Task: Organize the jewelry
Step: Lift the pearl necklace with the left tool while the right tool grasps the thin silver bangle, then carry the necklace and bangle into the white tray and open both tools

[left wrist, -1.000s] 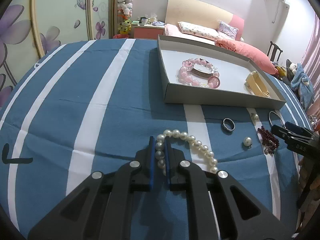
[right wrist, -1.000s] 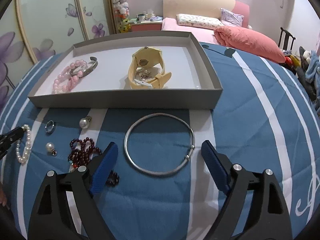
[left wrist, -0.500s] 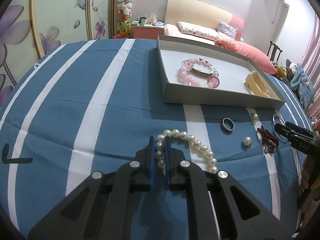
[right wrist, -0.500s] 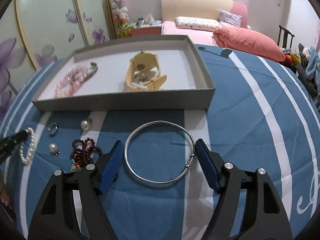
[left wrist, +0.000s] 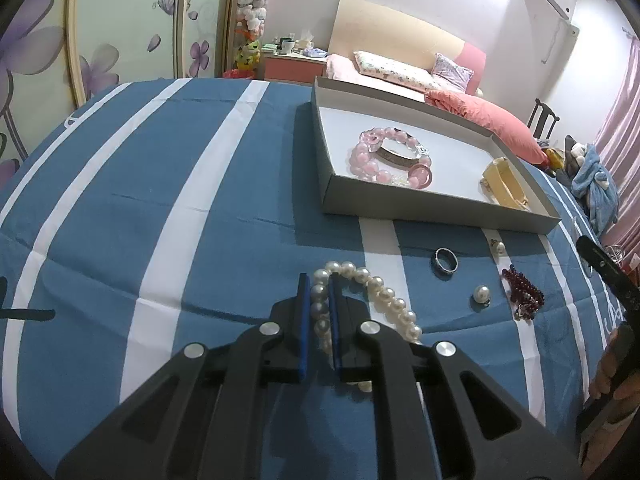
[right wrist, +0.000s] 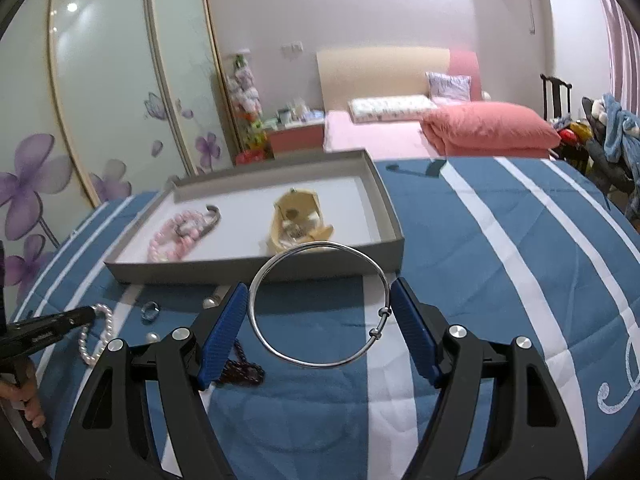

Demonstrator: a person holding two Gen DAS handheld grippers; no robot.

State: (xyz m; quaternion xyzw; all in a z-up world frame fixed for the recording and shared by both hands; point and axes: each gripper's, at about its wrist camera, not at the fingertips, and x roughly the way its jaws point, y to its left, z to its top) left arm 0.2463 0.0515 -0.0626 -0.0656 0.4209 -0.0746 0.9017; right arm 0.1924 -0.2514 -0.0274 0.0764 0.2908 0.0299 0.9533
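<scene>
My left gripper (left wrist: pixel 319 280) is shut on the white pearl bracelet (left wrist: pixel 384 296), which still lies on the blue striped cloth. Between the blue pads of my right gripper (right wrist: pixel 319 285) a thin silver bangle (right wrist: pixel 316 365) is clamped across its width and raised off the cloth, just in front of the grey tray (right wrist: pixel 240 270). In the tray lie a pink bead bracelet (right wrist: pixel 172 238) with a metal cuff and a cream watch (right wrist: pixel 298 224). The right wrist view also shows the pearl bracelet (right wrist: pixel 94 336) at far left.
Loose on the cloth before the tray (left wrist: pixel 400 210) are a ring (left wrist: pixel 446 261), a pearl earring (left wrist: pixel 482 294), a smaller pearl (left wrist: pixel 499 246) and dark red beads (left wrist: pixel 522 294). A bed, wardrobe doors and a chair stand beyond the table.
My right gripper closed its wide jaws onto the silver bangle, then lifted it and tipped upward toward the tray. The left gripper and the pearls stayed still.
</scene>
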